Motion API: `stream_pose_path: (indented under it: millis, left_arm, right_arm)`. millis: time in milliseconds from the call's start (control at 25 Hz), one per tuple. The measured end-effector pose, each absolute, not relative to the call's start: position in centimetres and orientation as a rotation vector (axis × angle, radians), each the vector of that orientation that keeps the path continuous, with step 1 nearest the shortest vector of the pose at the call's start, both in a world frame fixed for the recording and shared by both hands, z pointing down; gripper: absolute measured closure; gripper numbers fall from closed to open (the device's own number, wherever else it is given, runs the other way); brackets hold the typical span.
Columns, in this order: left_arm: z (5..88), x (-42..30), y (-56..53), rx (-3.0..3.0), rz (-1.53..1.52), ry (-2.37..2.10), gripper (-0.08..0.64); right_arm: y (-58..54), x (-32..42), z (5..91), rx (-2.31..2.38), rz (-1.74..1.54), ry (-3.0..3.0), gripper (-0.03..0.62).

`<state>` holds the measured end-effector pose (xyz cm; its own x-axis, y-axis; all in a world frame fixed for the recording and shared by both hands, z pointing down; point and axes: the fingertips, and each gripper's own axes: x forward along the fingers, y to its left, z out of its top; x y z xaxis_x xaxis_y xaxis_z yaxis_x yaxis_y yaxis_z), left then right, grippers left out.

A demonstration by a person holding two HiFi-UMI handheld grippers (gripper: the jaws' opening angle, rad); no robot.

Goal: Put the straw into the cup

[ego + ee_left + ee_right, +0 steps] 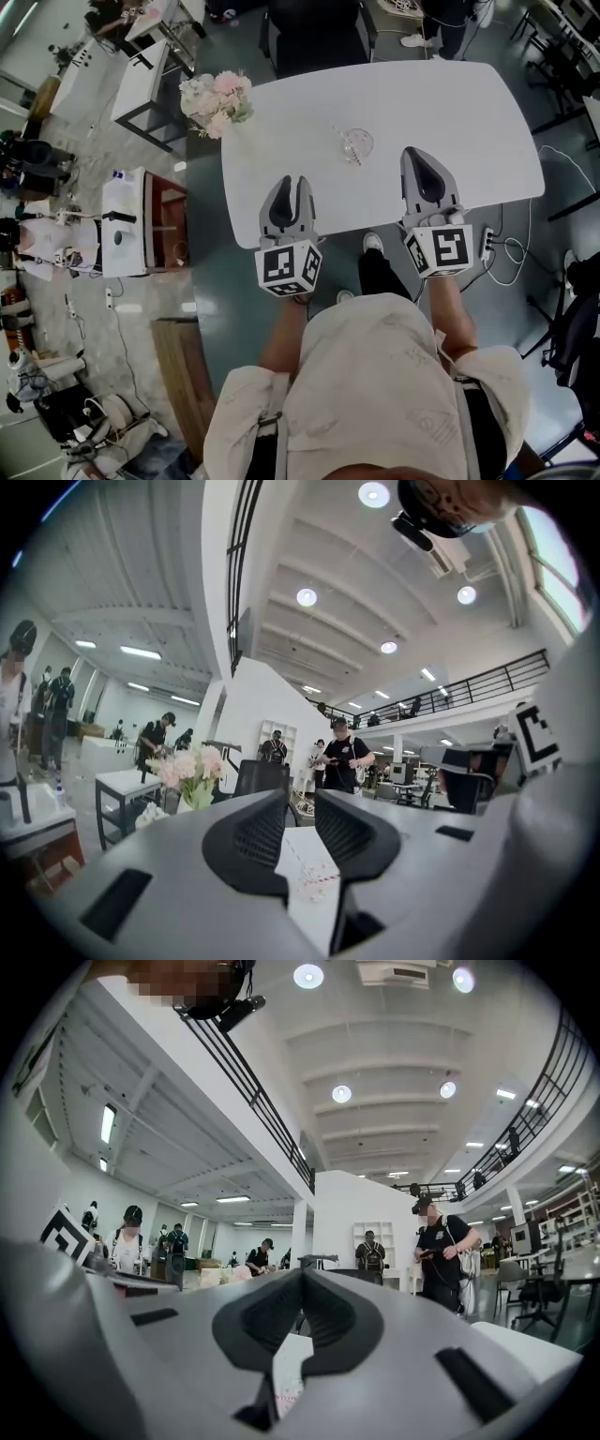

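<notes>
Nothing looks done yet — the straw [338,136] seems to lie on the bench [450,122] against the cup [360,143], with the left gripper [292,186] slightly parted and the right gripper [415,157] closed, both empty.

Person wears a pale cream short-sleeved shirt [375,375] with a faint printed pattern, dark trousers [380,274] and a white shoe [372,243]. The left tool [293,184] and right tool [419,156] have grey moulded bodies and black textured pads [258,832]. Each carries a white cube [289,267] bearing black square markers.
</notes>
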<state>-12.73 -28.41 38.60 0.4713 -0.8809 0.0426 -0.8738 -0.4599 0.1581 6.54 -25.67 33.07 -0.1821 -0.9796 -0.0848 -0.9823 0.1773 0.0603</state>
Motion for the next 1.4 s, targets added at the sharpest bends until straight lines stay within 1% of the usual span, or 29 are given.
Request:
stream_pose_path:
  millis: [400, 800, 1080, 1240, 1400]
  left_arm:
    - [31.3, -13.2, -23.7, 2.776, -0.057, -1.750, 0.465]
    - [30.5, -13.8, -21.9, 2.811, -0.039, -1.828, 0.477]
    - [30.1, -13.7, -21.0, 2.843, -0.044, -1.830, 0.554]
    - [30.3, -13.5, -20.8, 2.877, -0.004, -1.866, 0.555]
    - [30.1, -13.4, -20.6, 2.865, -0.028, -1.853, 0.555]
  right_arm:
    - [-20.9, 6.3, 29.0, -1.983, 0.312, 2.313, 0.591]
    - [-18.7, 5.9, 28.8, -1.996, 0.329, 2.295, 0.591]
    - [-18.1, 5.1, 28.9, -1.990, 0.333, 2.325, 0.591]
    - [-18.3, 4.6, 29.4, -1.983, 0.336, 2.377, 0.591]
    - [-18.1, 4.6, 29.4, -1.993, 0.351, 2.400, 0.591]
